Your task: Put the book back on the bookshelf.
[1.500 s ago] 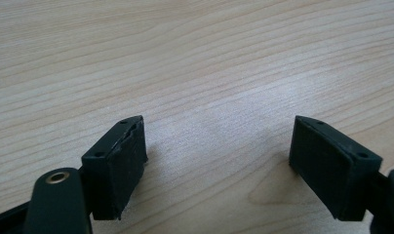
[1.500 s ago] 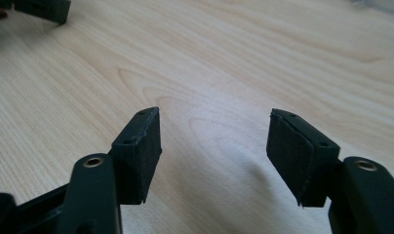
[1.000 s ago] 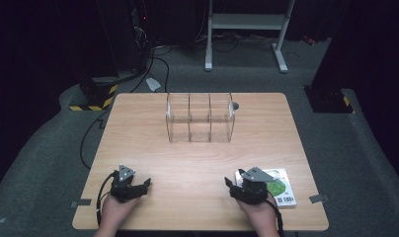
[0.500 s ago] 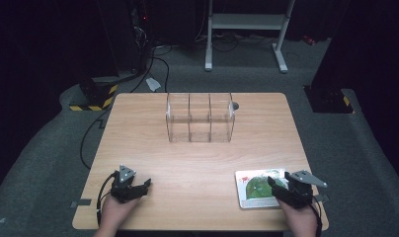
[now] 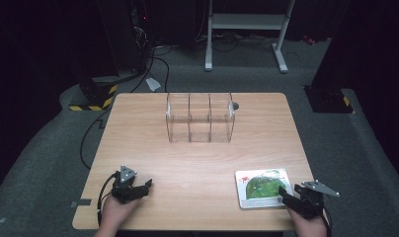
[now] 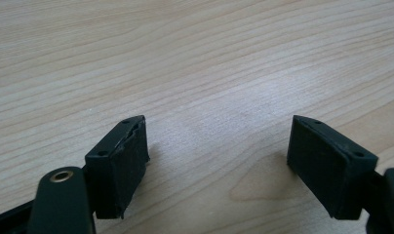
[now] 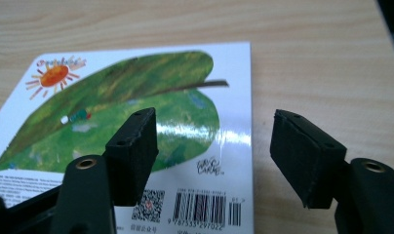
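High view: empty clear organizer [image 5: 200, 118]

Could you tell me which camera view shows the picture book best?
The right gripper view: the book lies close, its green leaf, sun and barcode legible. The high view shows it small, flat on the table. The left gripper view shows bare wood.

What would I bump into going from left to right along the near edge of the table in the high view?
left gripper → bare wooden table → book with the green leaf cover → right gripper, at the book's right edge with its jaws open.
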Demonstrator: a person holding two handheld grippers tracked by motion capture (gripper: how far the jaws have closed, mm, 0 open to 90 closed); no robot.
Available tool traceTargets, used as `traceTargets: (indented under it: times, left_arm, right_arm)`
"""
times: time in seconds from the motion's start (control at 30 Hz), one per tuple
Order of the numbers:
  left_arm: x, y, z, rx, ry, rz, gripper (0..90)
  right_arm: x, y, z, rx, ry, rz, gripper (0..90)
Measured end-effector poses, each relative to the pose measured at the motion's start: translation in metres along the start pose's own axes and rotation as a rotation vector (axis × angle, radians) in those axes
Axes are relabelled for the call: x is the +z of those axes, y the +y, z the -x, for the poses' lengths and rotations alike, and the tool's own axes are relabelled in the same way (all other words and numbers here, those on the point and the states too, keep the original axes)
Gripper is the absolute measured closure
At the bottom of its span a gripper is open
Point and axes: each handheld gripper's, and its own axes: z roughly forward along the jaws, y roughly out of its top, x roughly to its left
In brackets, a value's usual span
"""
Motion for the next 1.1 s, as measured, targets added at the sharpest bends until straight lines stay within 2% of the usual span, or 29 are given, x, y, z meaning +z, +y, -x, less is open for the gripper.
traceTargets:
  times: [0.07, 0.17, 0.27, 0.33, 0.4, 0.47, 0.53, 0.73, 0.87, 0.9, 0.93, 0.97, 1.0, 1.1]
  left_arm:
    - [0.000, 0.000, 0.002, 0.003, -0.008, -0.001, 22.8]
    - [0.000, 0.000, 0.003, 0.011, -0.016, -0.003, 22.9]
    - [0.000, 0.000, 0.003, 0.011, -0.017, -0.003, 22.8]
    - [0.000, 0.000, 0.003, 0.012, -0.017, -0.002, 22.9]
    - [0.000, 0.000, 0.003, 0.012, -0.016, 0.001, 23.1]
    - [-0.001, 0.000, 0.003, 0.010, -0.020, -0.003, 23.1]
    - [0.000, 0.000, 0.005, 0.011, -0.020, -0.005, 23.3]
    - [0.000, 0.001, 0.010, 0.029, -0.036, -0.006, 23.2]
    - [-0.001, 0.001, 0.014, 0.031, -0.048, -0.008, 23.2]
    - [-0.001, 0.001, 0.014, 0.031, -0.048, -0.008, 23.2]
    - [-0.001, 0.001, 0.015, 0.038, -0.050, -0.008, 23.2]
    - [-0.001, 0.001, 0.016, 0.042, -0.054, -0.011, 23.2]
    - [-0.002, 0.000, 0.018, 0.051, -0.064, -0.011, 23.4]
    - [-0.002, 0.000, 0.023, 0.066, -0.076, -0.007, 23.7]
  right_arm:
    - [0.004, -0.002, -0.001, -0.007, 0.015, -0.015, 35.9]
    - [0.005, -0.001, -0.006, -0.015, -0.006, -0.016, 35.8]
    - [0.006, -0.001, -0.012, -0.013, 0.025, -0.025, 37.2]
    - [0.007, -0.001, -0.014, -0.018, 0.026, -0.029, 37.2]
    - [0.009, -0.001, -0.024, -0.029, 0.042, -0.038, 36.9]
    - [0.009, 0.000, -0.027, -0.034, 0.049, -0.039, 36.8]
    - [0.012, 0.000, -0.038, -0.041, 0.066, -0.052, 37.0]
    - [0.020, 0.003, -0.057, -0.061, 0.087, -0.056, 36.7]
    - [0.029, 0.004, -0.079, -0.086, 0.119, -0.059, 36.3]
    - [0.029, 0.004, -0.079, -0.086, 0.119, -0.059, 36.3]
    - [0.032, 0.005, -0.090, -0.109, 0.127, -0.059, 36.0]
    - [0.032, 0.005, -0.090, -0.109, 0.127, -0.059, 36.0]
    - [0.036, 0.006, -0.100, -0.134, 0.127, -0.056, 35.8]
    - [0.041, 0.008, -0.115, -0.147, 0.142, -0.057, 35.7]
